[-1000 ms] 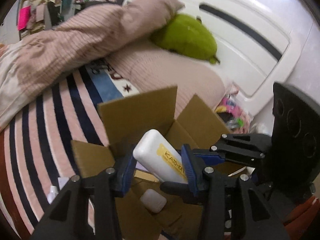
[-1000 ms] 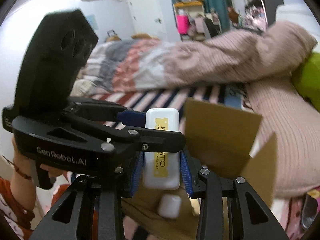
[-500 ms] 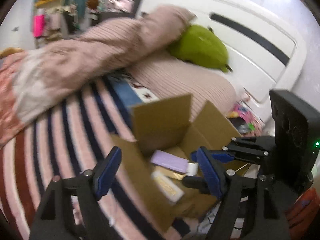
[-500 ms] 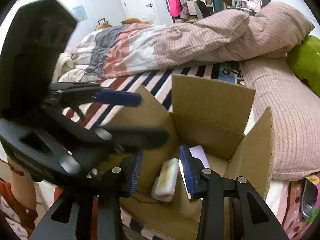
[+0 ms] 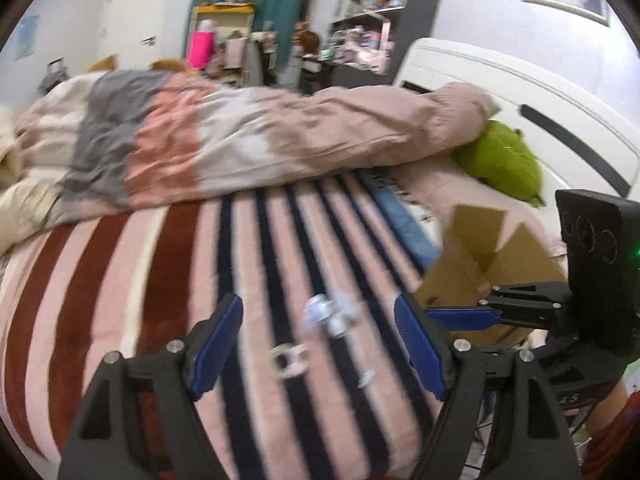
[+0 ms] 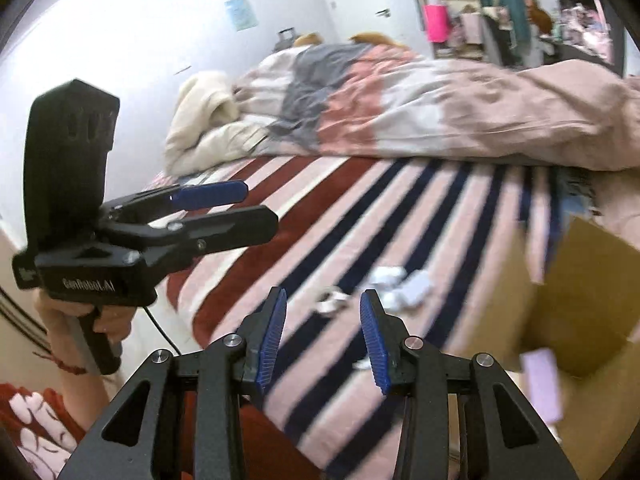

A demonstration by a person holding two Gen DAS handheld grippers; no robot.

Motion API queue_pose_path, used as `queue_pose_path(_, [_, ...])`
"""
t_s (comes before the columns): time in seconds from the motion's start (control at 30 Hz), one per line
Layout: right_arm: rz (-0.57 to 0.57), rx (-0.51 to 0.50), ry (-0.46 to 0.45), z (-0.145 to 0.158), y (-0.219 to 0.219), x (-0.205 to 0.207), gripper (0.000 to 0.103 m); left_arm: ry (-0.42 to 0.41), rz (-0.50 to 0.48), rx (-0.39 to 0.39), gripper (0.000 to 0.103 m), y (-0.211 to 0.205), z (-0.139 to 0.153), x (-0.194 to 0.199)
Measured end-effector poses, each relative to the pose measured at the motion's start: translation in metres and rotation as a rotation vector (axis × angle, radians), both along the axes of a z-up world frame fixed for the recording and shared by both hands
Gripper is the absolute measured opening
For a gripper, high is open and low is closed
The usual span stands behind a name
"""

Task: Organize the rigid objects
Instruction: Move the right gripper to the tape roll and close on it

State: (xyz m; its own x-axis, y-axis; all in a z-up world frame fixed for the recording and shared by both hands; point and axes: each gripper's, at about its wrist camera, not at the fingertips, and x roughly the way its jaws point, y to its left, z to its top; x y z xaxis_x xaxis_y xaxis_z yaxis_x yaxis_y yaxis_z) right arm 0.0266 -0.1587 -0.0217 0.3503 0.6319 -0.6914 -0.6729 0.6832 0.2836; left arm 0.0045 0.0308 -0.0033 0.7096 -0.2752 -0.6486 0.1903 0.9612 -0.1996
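Left gripper (image 5: 318, 340) spread wide, nothing between its pads, over the striped bed (image 5: 168, 264). Right gripper (image 6: 322, 338) spread narrower, also empty. Small white items (image 5: 328, 314) lie blurred on the stripes at 12 o'clock of both grippers. Box (image 6: 576, 300) sits at 3 o'clock, a lilac item (image 6: 540, 384) inside.

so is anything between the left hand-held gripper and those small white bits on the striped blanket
Nothing visible. The left hand-held gripper is open and empty, and the small white items lie on bare striped blanket just ahead of it. The cardboard box sits off to the right.
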Motion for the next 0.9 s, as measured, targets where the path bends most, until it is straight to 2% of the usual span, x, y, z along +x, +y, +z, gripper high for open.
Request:
queue_pose_path(0.17, [0.071,-0.033,0.081,-0.04,0.05,0.007,0.034,0.043,0.061,-0.038,0.075,0.044,-0.039,-0.006])
queue_pose_path(0.23, [0.058,-0.067,0.112,-0.059,0.063,0.014,0.037,0.062,0.073,-0.049,0.075,0.052,-0.051,-0.004])
queue_pose_path(0.33, [0.003,-0.152,0.105,-0.09,0.074,0.024,0.047,0.1,0.089,-0.054,0.075,0.064,-0.072,-0.002])
queue_pose_path(0.53, [-0.041,-0.225,0.124,-0.136,0.09,0.046,0.052,0.148,0.122,-0.073,0.075,0.082,-0.099,0.003])
queue_pose_path(0.7, [-0.046,-0.285,0.035,-0.145,0.107,0.048,0.052,0.157,0.136,-0.073,0.075,0.086,-0.103,0.004])
queue_pose_path(0.77, [-0.045,-0.312,0.01,-0.146,0.112,0.047,0.044,0.16,0.133,-0.074,0.075,0.086,-0.102,0.005])
queue_pose_path(0.9, [-0.022,-0.304,-0.017,-0.142,0.109,0.04,0.044,0.164,0.117,-0.076,0.075,0.08,-0.097,0.005])
